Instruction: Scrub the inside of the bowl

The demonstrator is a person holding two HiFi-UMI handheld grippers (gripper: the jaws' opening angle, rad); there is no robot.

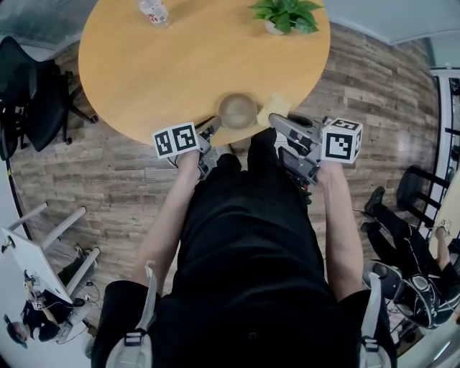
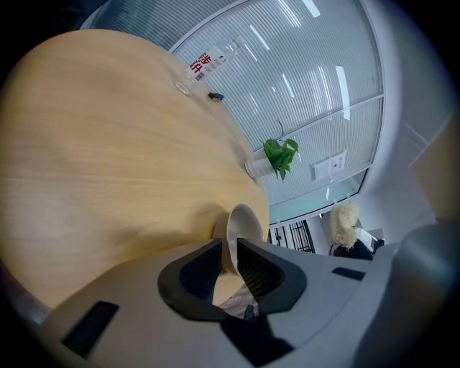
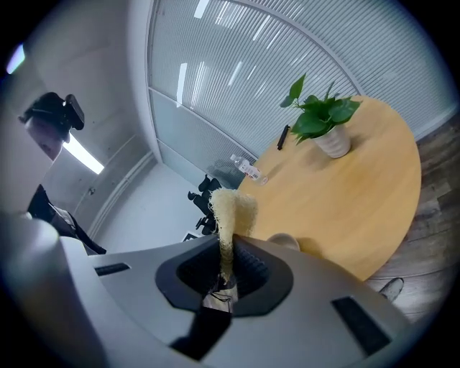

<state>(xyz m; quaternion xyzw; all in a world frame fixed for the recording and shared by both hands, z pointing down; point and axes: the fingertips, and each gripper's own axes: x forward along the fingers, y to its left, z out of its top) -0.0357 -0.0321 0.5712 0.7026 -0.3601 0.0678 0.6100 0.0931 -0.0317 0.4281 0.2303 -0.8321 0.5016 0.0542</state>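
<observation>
Two hand-held grippers flanking a tan bowl [image 1: 237,110] at the six o'clock edge of a round wooden table [image 1: 180,65], viewed from above the black-clad person holding them. Left gripper [image 1: 213,128] at the bowl's eight o'clock, jaws a little apart and astride the near rim, one pad outside the wall, one inside, no squeeze showing. Right gripper [image 1: 277,123] at the bowl's four o'clock, jaws clamped tight on a pale yellow fibrous sponge [image 1: 274,108], its free end jutting beyond the fingertips, just beside the bowl at three o'clock. Bowl upright on the tabletop, mouth up, close to the table's rim. Farther across the table, a potted green plant [image 1: 286,14] at one o'clock and a clear plastic bottle [image 1: 154,12] at eleven o'clock, both well apart from the bowl.
</observation>
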